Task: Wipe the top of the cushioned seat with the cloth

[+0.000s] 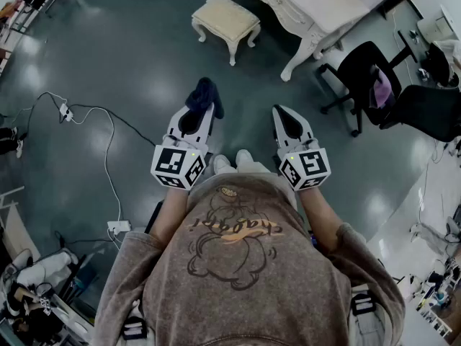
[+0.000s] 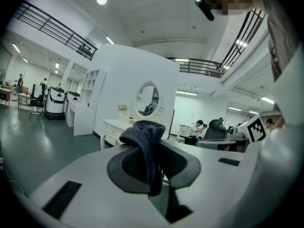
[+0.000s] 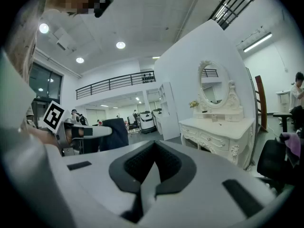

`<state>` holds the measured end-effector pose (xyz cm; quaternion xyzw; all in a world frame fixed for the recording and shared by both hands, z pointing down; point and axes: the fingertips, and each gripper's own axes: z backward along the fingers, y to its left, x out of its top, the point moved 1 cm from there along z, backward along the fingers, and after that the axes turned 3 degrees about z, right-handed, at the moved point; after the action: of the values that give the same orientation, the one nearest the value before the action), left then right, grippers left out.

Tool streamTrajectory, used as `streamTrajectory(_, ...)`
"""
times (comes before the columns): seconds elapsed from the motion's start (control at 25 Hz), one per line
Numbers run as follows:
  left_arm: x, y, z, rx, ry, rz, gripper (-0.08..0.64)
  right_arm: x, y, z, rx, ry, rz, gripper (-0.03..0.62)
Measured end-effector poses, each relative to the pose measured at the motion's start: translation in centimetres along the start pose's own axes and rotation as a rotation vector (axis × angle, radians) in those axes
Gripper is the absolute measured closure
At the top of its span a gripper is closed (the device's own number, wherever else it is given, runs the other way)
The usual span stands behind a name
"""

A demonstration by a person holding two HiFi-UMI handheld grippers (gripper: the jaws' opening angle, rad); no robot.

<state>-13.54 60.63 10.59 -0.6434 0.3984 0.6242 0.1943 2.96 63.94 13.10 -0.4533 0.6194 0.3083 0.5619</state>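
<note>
The left gripper (image 1: 199,112) pinches the dark blue cloth (image 1: 204,94) between its fingers (image 2: 124,171). The right gripper (image 1: 285,115) has its fingers (image 3: 135,167) pressed together, empty. The cushioned stool (image 1: 225,16) stands at 12 o'clock, well apart.

Items counted from the floor:
- Grey hand-held grippers with marker cubes: two, the left gripper (image 1: 203,112) and the right gripper (image 1: 283,114).
- Dark blue terry cloth (image 1: 204,94): one.
- Cream cushioned stool on carved white legs (image 1: 225,16): one.
- White carved dressing table (image 1: 288,6): one.
- Oval white-framed mirror (image 3: 211,86): one.

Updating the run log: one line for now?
left gripper: shut on cloth | right gripper: shut, empty | cushioned seat: ahead, not reached
</note>
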Motion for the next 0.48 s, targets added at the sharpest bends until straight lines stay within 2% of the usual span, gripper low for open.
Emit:
streamTrajectory(0.24, -0.6, 1.3, 0.7, -0.013, 0.0, 0.005, 0.499, -0.3, 2.2, -1.1, 0.035, -0.011, 0.019, 0.597)
streamTrajectory(0.48, -0.5, 2.7, 1.2, -0.073, -0.008, -0.006, 0.499, -1.2, 3.9, -2.6, 0.004, -0.009, 0.042, 0.595)
